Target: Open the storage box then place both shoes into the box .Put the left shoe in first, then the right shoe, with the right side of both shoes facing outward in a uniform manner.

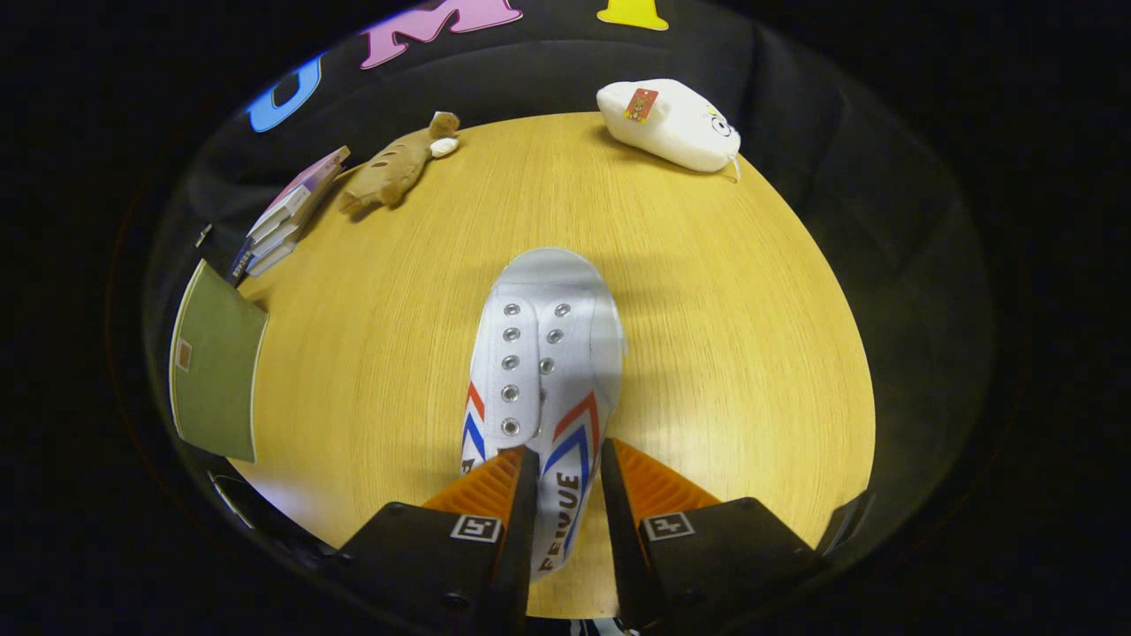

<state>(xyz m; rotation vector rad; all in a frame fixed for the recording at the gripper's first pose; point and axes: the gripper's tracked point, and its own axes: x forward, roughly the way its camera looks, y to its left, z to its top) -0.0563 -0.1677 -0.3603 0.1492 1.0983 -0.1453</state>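
Note:
A white canvas shoe [541,353] with red and blue chevron stripes and metal eyelets points its toe away from me over the round wooden table [707,353]. My gripper [565,464] is shut on the shoe, with both fingers pressing the side wall of its heel end. The rest of the shoe stretches out just ahead of the fingers. I cannot tell whether the shoe rests on the table or hangs above it.
Beyond the shoe, a white plush toy [671,124] lies at the table's far edge. A brown plush animal [393,168] lies far left, next to a stack of books [287,216]. A green flat panel [215,362] sits at the table's left edge.

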